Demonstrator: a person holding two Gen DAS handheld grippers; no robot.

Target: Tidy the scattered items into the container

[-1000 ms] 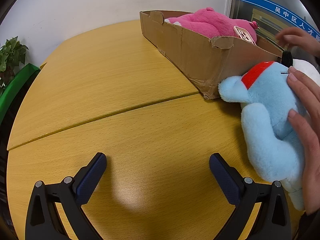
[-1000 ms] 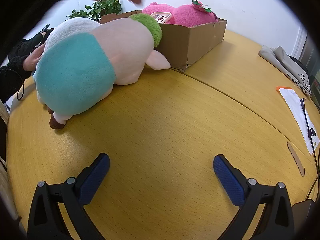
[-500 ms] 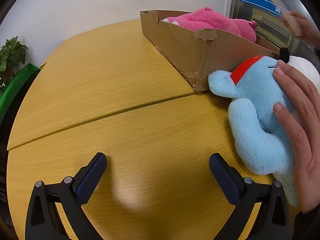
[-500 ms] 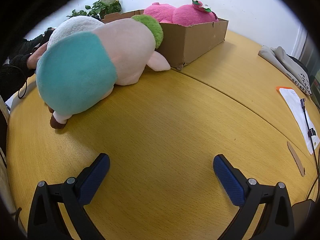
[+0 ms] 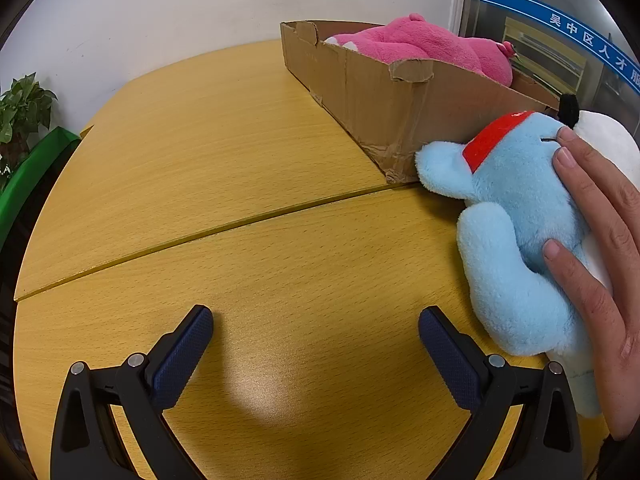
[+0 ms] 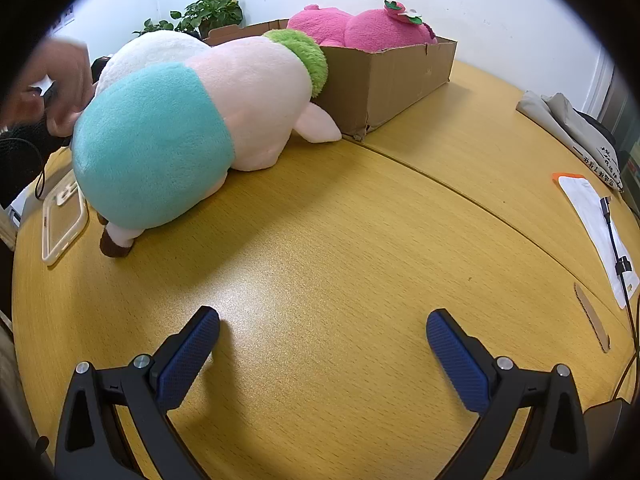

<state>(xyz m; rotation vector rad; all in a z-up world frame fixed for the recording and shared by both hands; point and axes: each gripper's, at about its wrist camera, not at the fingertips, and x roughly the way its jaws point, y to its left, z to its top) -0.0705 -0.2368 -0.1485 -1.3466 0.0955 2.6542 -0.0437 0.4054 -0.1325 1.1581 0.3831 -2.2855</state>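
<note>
Both the left claw (image 5: pixel 316 340) and the right claw (image 6: pixel 323 342) rest wide apart, gripping nothing. Ahead-right of the left claw, a bare hand (image 5: pixel 600 240) lies on the fluffy light-blue plush toy (image 5: pixel 516 220) beside the brown cardboard box (image 5: pixel 384 100). Next, I judge, a claw must close on that toy.

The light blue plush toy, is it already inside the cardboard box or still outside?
Outside. The light blue plush toy lies on the table against the cardboard box corner, with a hand resting on it.

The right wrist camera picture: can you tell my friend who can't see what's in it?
A big soft toy, teal, pale pink and green, lies on a round wooden table with its head against a cardboard box that holds a pink soft toy. The open right gripper is empty above bare table. A phone case lies at the left edge.
</note>
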